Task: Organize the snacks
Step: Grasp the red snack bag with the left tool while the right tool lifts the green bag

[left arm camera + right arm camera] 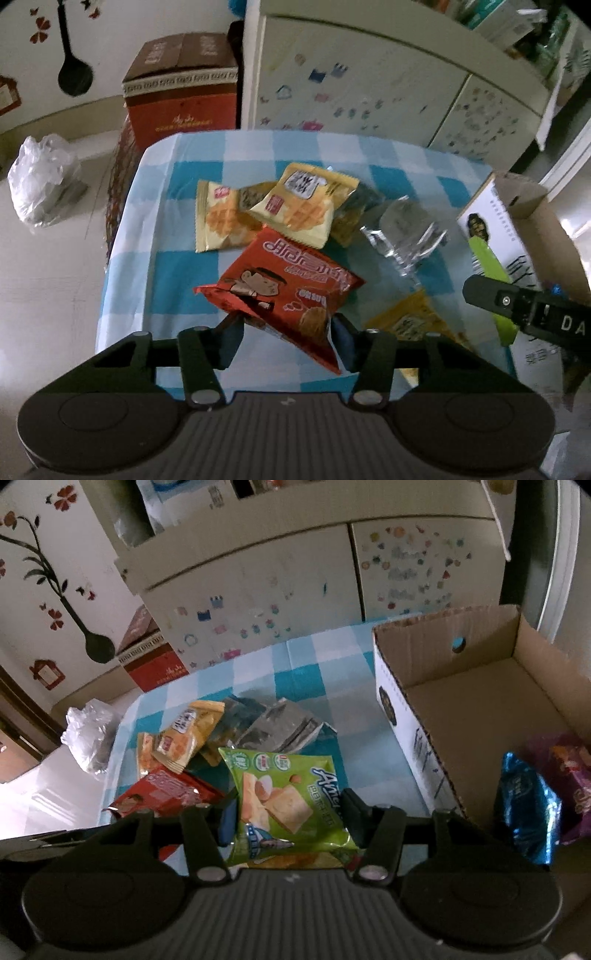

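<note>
The left gripper (pixel 286 332) is clamped on a red snack packet (pixel 284 291), held above the near part of the blue checked tablecloth (pixel 162 258). The right gripper (pixel 288 812) is clamped on a green snack packet (pixel 284 801), just left of the open cardboard box (pixel 480 709). Yellow packets (pixel 295 203) and a silver packet (pixel 406 236) lie farther back on the cloth.

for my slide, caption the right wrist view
Right gripper holding a green snack packet beside the open cardboard box on the checked tablecloth.
</note>
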`<action>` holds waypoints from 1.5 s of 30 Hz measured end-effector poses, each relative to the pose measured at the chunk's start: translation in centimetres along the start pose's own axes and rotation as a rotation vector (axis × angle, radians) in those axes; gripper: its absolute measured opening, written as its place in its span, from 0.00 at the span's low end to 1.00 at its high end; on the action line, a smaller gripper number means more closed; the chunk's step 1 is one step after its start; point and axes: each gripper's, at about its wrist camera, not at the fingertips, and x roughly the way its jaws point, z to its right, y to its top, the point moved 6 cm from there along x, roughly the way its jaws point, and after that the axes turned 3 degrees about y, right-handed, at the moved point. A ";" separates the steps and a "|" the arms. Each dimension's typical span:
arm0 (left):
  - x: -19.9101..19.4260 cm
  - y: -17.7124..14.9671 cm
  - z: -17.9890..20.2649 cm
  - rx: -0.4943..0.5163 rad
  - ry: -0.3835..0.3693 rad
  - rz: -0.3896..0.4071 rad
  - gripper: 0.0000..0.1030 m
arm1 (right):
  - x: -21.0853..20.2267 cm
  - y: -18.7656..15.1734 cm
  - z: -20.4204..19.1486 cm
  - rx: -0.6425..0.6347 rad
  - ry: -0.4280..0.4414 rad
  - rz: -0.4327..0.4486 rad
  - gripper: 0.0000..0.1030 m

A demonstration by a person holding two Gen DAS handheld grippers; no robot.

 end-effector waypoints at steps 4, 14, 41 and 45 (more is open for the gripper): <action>-0.7 0.2 0.6 0.004 -0.019 0.022 0.56 | -1.7 0.3 0.1 -0.010 -0.002 0.032 0.55; -1.4 0.5 1.0 0.004 -0.054 0.047 0.53 | -6.0 0.9 1.6 0.023 0.009 0.102 0.55; 2.9 2.5 -2.1 -0.199 -0.024 -0.030 0.97 | -7.2 1.4 2.9 0.103 0.057 0.132 0.55; 3.2 1.9 0.9 -0.041 0.000 -0.055 0.97 | -7.5 1.6 3.2 0.109 0.054 0.144 0.55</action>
